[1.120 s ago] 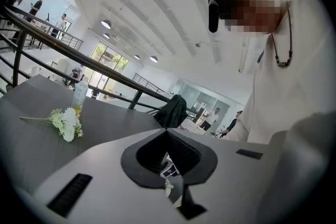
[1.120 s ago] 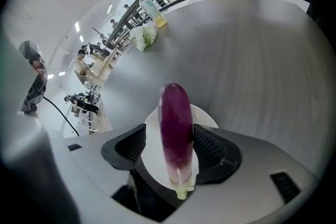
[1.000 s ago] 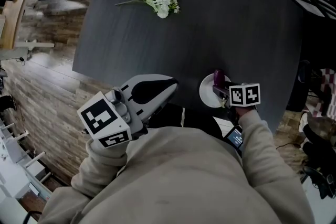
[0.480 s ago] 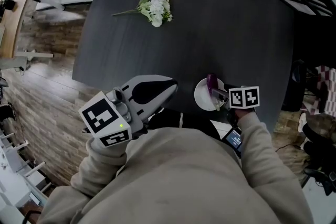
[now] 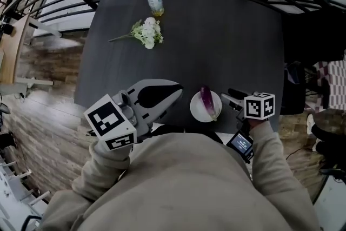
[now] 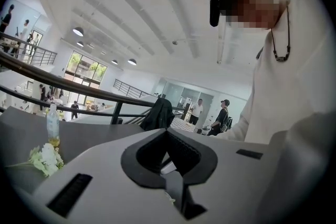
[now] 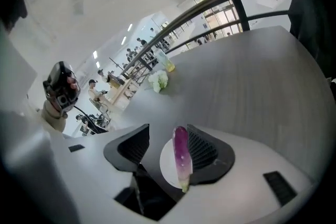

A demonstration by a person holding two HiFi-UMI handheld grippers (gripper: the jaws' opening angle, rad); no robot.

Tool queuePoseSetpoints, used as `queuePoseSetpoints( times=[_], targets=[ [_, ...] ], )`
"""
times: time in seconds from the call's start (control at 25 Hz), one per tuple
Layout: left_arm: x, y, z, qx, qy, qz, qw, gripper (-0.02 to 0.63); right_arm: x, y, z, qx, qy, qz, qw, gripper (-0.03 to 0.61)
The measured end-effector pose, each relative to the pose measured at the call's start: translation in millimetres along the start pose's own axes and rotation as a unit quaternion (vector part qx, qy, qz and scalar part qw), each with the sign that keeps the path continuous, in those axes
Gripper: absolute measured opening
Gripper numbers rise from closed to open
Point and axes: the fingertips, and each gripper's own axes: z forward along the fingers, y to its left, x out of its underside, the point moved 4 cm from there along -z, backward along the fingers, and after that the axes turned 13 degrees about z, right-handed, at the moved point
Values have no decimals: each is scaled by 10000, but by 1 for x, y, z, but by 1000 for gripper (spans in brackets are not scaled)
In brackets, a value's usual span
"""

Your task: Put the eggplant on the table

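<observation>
The right tool (image 7: 168, 129) has its jaws spread wide and closing, with nothing pinched. In the right gripper view the eggplant (image 7: 181, 157) lines up in the gap, nearer the ribbed pad on that view's right. The head view shows the right tool (image 5: 231, 97) off the right edge of the plate (image 5: 195, 110), apart from the eggplant (image 5: 207, 101), so no pad presses on it. The eggplant lies lengthwise on this small white plate, which sits at the near edge of the dark tabletop (image 5: 227, 35), just in front of the person. The left tool (image 5: 180, 88) is just left of the plate, its jaws pressed together and empty.

The step in hand looks like the approach to the pick. To do it well, the right tool should come down until both pads bracket the thick middle of the eggplant, across its width. It sits off-centre in the gap, so a small sideways shift before closing would help. Otherwise one pad is likely to touch first and roll it. The skin looks smooth and the body tapers, so a pinch near the narrow end could squeeze it out.

The plate looks light and lies close to the edge, so the jaw tips should stay clear of its rim. Bare tabletop lies beyond the plate, well short of the flowers (image 5: 145, 33) and the bottle (image 5: 155, 0). Laying the eggplant down low there should keep it from rolling.
</observation>
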Motion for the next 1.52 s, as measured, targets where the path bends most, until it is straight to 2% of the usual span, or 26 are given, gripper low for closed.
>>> queuePoseSetpoints(
  times=[0.12, 0.28, 0.36, 0.56, 0.76, 0.84, 1.0, 1.32, 1.52],
  targets=[
    [-11, -5, 10, 99, -31, 64, 9999, 5, -12, 15, -28, -314, -375, -125, 9987, 201],
    [-27, -10, 27, 371, -166, 177, 9990, 5, -32, 38, -70, -706, -1066, -270, 9914, 66],
    [-32, -13, 34, 496, -248, 176, 9983, 5, -39, 52, -89, -862, -1329, -398, 9866, 35],
    [-47, -19, 46, 720, -497, 53, 9962, 5, -46, 90, -129, -1208, -1821, -831, 9723, 21],
    [-64, -24, 57, 886, -676, 132, 9937, 5, -53, 124, -170, -1531, -2432, -924, 9533, 15],
    [-67, -25, 58, 925, -714, 165, 9930, 5, -55, 135, -181, -1502, -2633, -1114, 9464, 15],
    [-70, -26, 59, 960, -778, 219, 9921, 5, -61, 149, -192, -1158, -3001, -1672, 9320, 14],
    [-71, -31, 63, 986, -821, 214, 9915, 5, -62, 155, -193, -1197, -2967, -1704, 9320, 14],
    [-75, -31, 60, 914, -895, 242, 9915, 5, -65, 180, -195, -1436, -3146, -1916, 9185, 14]
  ],
)
